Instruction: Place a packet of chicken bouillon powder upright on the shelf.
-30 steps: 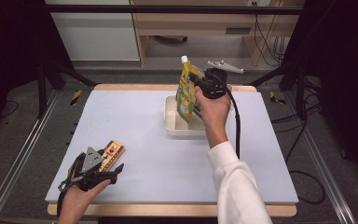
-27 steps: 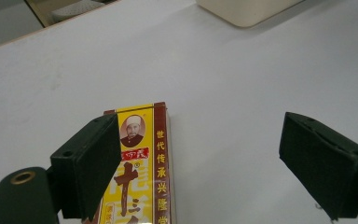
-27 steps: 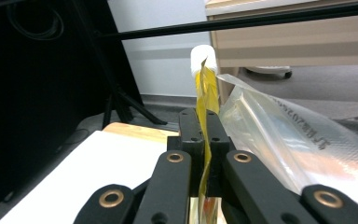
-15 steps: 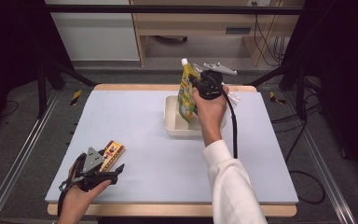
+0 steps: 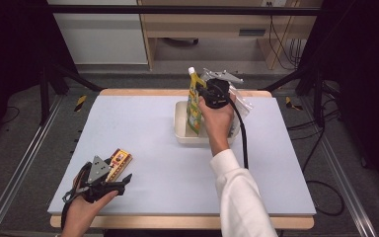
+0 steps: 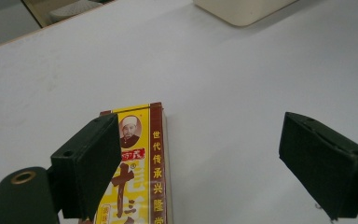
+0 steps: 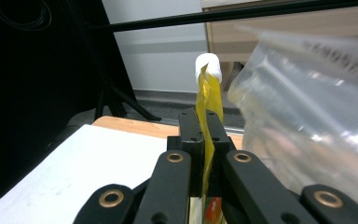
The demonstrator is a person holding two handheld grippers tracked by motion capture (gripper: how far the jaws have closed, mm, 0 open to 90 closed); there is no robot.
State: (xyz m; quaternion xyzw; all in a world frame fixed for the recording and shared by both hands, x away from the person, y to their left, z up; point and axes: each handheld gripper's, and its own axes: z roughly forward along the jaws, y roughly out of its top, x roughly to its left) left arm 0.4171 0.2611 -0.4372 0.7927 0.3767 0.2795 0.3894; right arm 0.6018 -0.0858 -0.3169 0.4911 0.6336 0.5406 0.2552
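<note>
Right gripper [image 5: 212,94], jaws clamped on the upright yellow pouch [image 5: 194,106], directly above the tray [image 5: 181,129]; left gripper [image 5: 109,183] jaws wide, empty, beside the box [image 6: 137,163].

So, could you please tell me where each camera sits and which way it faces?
High view: above the person's side, looking forward and down on the table; both forearms enter from below.
Left gripper view: rides the left tongs, open beside the spice box.
Right gripper view: rides the right tongs, shut on the yellow pouch, facing the far edge.
Shared: the high view also shows pouch, box and tray.
</note>
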